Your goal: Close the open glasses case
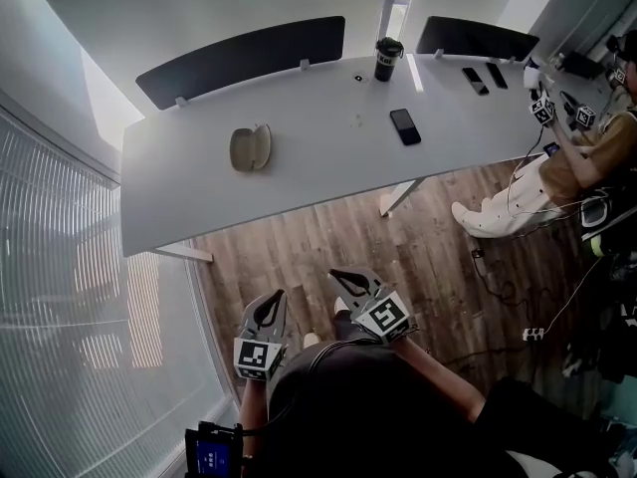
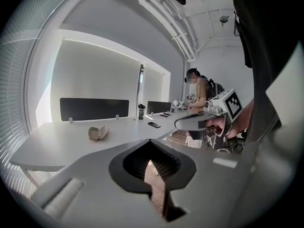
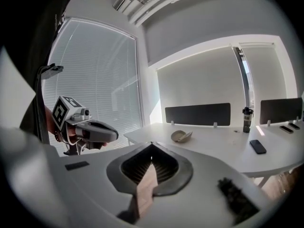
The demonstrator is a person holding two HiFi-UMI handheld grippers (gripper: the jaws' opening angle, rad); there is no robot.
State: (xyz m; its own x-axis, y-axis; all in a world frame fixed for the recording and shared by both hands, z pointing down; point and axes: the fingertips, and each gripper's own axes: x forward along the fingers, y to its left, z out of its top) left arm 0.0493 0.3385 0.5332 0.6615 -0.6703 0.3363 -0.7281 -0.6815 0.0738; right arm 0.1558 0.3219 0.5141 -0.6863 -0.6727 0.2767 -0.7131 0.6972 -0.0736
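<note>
The beige glasses case point(image 1: 250, 147) lies open on the left part of the white table point(image 1: 318, 182), its two halves spread apart. It also shows far off as the case point(image 2: 98, 133) in the left gripper view and the case point(image 3: 181, 136) in the right gripper view. Both grippers hang over the wooden floor, well short of the table's near edge. My left gripper point(image 1: 274, 295) has its jaws together with nothing between them. My right gripper point(image 1: 336, 274) sits beside it, jaws also together and holding nothing. Both point toward the table.
A black phone point(image 1: 404, 125) and a dark cup point(image 1: 387, 59) sit right of the case. Black dividers point(image 1: 244, 58) line the table's far edge. A seated person point(image 1: 582, 157) works with other grippers at the right end. Blinds point(image 1: 60, 267) run along the left.
</note>
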